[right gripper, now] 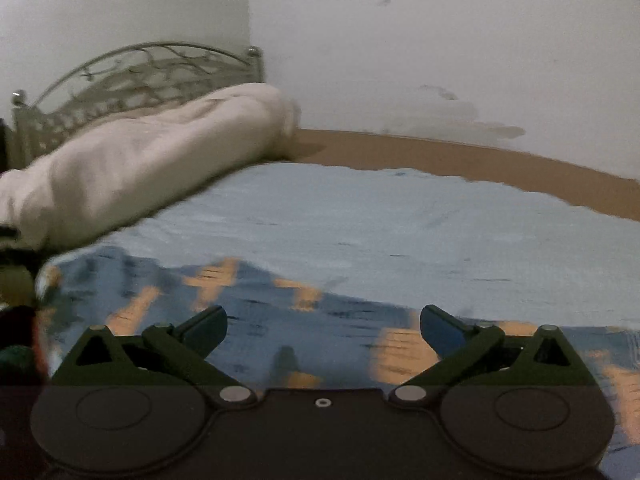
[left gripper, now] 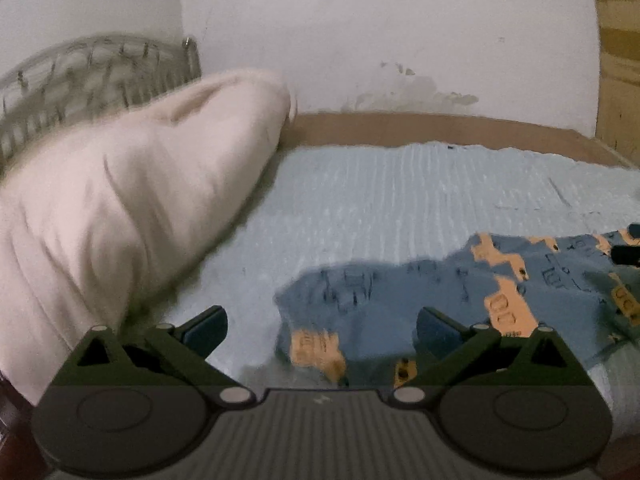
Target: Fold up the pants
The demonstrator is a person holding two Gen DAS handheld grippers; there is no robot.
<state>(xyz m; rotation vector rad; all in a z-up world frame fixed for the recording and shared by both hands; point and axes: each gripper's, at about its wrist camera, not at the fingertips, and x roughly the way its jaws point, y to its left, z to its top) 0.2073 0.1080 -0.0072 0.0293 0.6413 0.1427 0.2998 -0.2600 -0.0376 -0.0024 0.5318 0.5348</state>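
The pants [left gripper: 460, 292] are blue with orange patches and dark line prints. They lie crumpled on a light blue bedspread [left gripper: 380, 200]. In the left wrist view they spread from under the gripper to the right edge. My left gripper [left gripper: 322, 326] is open and empty just above their near left end. In the right wrist view the pants [right gripper: 280, 312] run blurred across the lower frame. My right gripper [right gripper: 324, 326] is open and empty over them. The other gripper's dark tip [left gripper: 628, 252] shows at the far right.
A cream pillow [left gripper: 132, 208] lies at the left by a metal headboard [right gripper: 132, 76]. A brown mattress edge [left gripper: 420, 128] runs along the stained white wall [left gripper: 400, 40]. A wooden cabinet [left gripper: 620, 60] stands at the far right.
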